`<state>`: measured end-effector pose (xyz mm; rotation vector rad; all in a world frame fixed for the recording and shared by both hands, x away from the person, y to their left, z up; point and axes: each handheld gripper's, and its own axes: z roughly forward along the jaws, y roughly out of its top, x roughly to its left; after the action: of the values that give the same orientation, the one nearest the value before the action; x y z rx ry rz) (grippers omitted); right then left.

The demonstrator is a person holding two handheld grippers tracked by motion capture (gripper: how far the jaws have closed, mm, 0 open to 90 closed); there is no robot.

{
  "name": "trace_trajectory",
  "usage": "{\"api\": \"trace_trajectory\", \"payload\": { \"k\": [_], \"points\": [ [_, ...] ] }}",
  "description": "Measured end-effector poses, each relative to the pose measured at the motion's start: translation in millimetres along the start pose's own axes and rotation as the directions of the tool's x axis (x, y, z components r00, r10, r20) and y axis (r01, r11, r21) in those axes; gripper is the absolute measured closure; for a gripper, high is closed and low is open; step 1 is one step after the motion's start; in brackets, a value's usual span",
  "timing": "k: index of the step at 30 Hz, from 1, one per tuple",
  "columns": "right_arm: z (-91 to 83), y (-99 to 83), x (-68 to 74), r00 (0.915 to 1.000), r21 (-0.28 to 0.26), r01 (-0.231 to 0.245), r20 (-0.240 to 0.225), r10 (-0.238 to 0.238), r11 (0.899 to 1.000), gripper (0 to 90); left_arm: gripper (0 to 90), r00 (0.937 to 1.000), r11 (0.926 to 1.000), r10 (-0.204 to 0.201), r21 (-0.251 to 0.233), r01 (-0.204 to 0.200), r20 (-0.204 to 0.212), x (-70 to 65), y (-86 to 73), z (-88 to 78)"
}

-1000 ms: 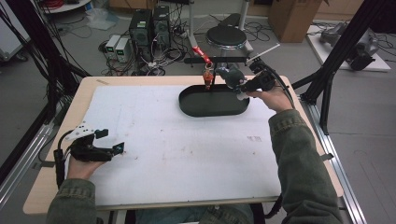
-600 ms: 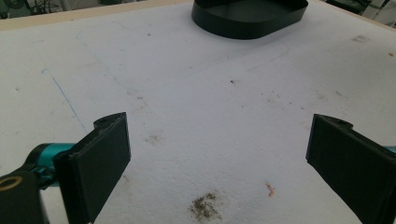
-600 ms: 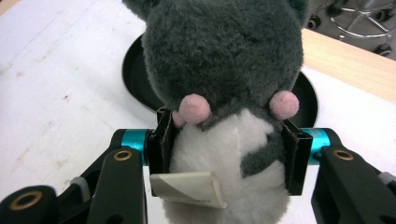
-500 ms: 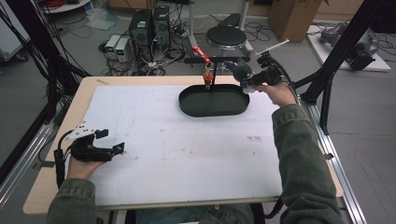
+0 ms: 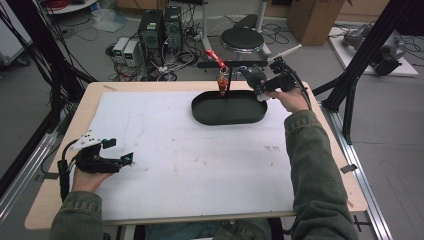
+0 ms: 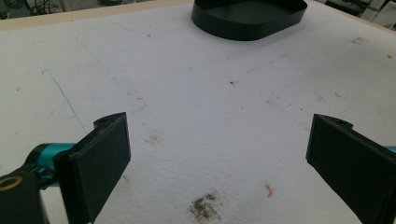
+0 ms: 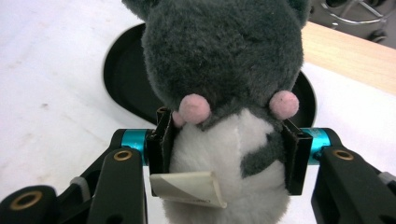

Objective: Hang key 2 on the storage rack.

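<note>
A grey and white plush toy [image 7: 224,93] with pink paws and a paper tag sits between the jaws of my right gripper [image 7: 229,149], which is shut on its body. In the high view that right gripper [image 5: 260,82] holds the plush toy [image 5: 251,76] in the air above the right end of the black oval tray [image 5: 229,111]. A black stand rises from the tray with a small red and orange item [image 5: 222,80] hanging from its bar. My left gripper [image 5: 117,152] rests open near the table's left front; its jaws stand wide apart over bare white mat [image 6: 210,116].
The black tray [image 6: 250,18] lies far ahead in the left gripper view. Behind the table stand computer boxes [image 5: 160,25], cables and a round stool [image 5: 242,37]. Black frame posts flank the table on both sides.
My right gripper has lifted the plush toy and carried it rightward, from over the tray's middle to above its right end. The left gripper has stayed still.
</note>
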<state>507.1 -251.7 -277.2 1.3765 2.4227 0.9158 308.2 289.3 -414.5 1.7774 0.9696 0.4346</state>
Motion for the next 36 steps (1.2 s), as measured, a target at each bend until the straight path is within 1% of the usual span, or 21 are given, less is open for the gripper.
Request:
{"api": "trace_trajectory", "payload": {
  "k": [1,3,5,6,8,9,11,18,19,22,24,25,26,27,28,29,31,32,34,35,36],
  "points": [
    [0.9,0.2,1.6,0.9998,0.007,0.005,0.019,-0.005,1.0,49.2,6.9,1.0,1.0,0.002,0.002,-0.002,-0.001,0.2,0.0,0.1],
    [2.6,0.1,2.2,1.0,0.006,0.001,0.003,-0.001,1.0,49.2,6.9,1.0,1.0,0.006,0.002,-0.006,0.002,-0.2,0.2,0.1],
    [3.2,0.2,1.5,0.9999,-0.001,-0.005,0.009,0.005,1.0,49.2,6.9,1.0,1.0,0.009,0.004,-0.009,0.0,-0.6,0.2,-0.4],
    [2.7,-0.2,0.9,0.9997,0.001,-0.024,0.01,0.024,1.0,49.2,6.9,1.0,1.0,0.009,0.004,-0.009,0.0,-0.6,0.3,-0.7],
    [2.9,-1.1,-1.3,0.9992,0.0,-0.038,0.015,0.038,0.999,49.2,6.9,1.0,1.0,0.007,-0.001,-0.007,-0.001,-0.3,0.3,-0.7],
    [3.6,-1.6,-2.6,0.9994,0.009,-0.029,0.017,0.029,1.0,49.2,6.9,1.0,1.0,0.005,0.001,-0.005,-0.002,-0.1,0.3,-0.7],
    [4.5,-2.0,-2.5,0.999,0.018,-0.038,0.022,0.038,0.999,49.2,6.9,1.0,1.0,0.002,-0.001,-0.002,-0.003,-0.2,0.2,-0.4],
    [9.8,0.3,-8.5,0.9972,-0.006,-0.073,0.012,0.073,0.997,49.2,6.9,1.0,1.0,0.005,0.0,-0.005,-0.004,0.8,0.1,-0.4],
    [11.3,0.9,-9.1,0.9961,-0.004,-0.087,0.014,0.087,0.996,49.1,6.9,1.0,1.0,0.002,-0.001,-0.002,-0.006,0.7,0.0,-0.3],
    [15.1,2.3,-11.2,0.9948,-0.022,-0.101,0.011,0.102,0.995,49.1,6.9,1.0,1.0,0.005,-0.001,-0.005,-0.004,0.9,0.1,-0.4],
    [17.0,3.3,-11.1,0.9921,-0.03,-0.125,0.012,0.125,0.992,48.6,6.9,1.0,1.0,0.003,-0.001,-0.003,-0.004,1.0,0.0,-0.3],
    [18.8,3.7,-11.6,0.9917,-0.032,-0.127,0.016,0.128,0.991,47.5,6.9,1.0,1.0,0.003,-0.001,-0.003,-0.003,1.2,0.0,-0.4],
    [19.9,3.9,-11.5,0.99,-0.031,-0.139,0.02,0.139,0.99,44.0,6.9,1.0,1.0,0.001,-0.001,-0.001,-0.002,1.3,0.0,-0.4],
    [21.3,4.2,-10.8,0.9871,-0.026,-0.154,0.04,0.155,0.988,36.7,6.9,1.0,1.0,-0.008,-0.002,0.008,0.004,1.6,0.0,-0.2],
    [23.2,4.6,-9.8,0.9856,-0.029,-0.143,0.087,0.145,0.989,29.5,6.9,0.9997,0.9999,-0.016,-0.002,0.016,0.017,2.7,0.0,-0.5],
    [24.2,4.5,-8.9,0.9841,-0.028,-0.141,0.105,0.144,0.99,26.1,6.9,0.9994,0.9997,-0.024,-0.005,0.024,0.025,3.2,0.1,-0.8],
    [26.0,4.2,-9.0,0.9839,-0.026,-0.144,0.103,0.146,0.989,25.7,6.9,0.9992,0.9992,-0.034,-0.022,0.035,0.023,4.1,0.4,-2.6],
    [26.4,4.0,-8.6,0.9834,-0.016,-0.139,0.115,0.14,0.99,24.7,6.9,0.9991,0.9991,-0.034,-0.025,0.034,0.024,4.8,0.5,-3.4],
    [26.7,3.8,-7.9,0.9819,-0.011,-0.139,0.128,0.139,0.99,20.9,6.9,0.9988,0.9985,-0.042,-0.033,0.043,0.024,5.4,0.6,-4.3],
    [26.9,3.6,-8.3,0.9847,-0.012,-0.127,0.119,0.128,0.992,19.3,6.9,0.9989,0.9986,-0.041,-0.033,0.042,0.023,5.4,0.5,-4.3],
    [27.2,3.7,-7.0,0.9848,-0.015,-0.127,0.118,0.127,0.992,16.0,6.9,0.9989,0.9988,-0.041,-0.027,0.041,0.022,5.3,0.4,-4.0]
  ]
}}
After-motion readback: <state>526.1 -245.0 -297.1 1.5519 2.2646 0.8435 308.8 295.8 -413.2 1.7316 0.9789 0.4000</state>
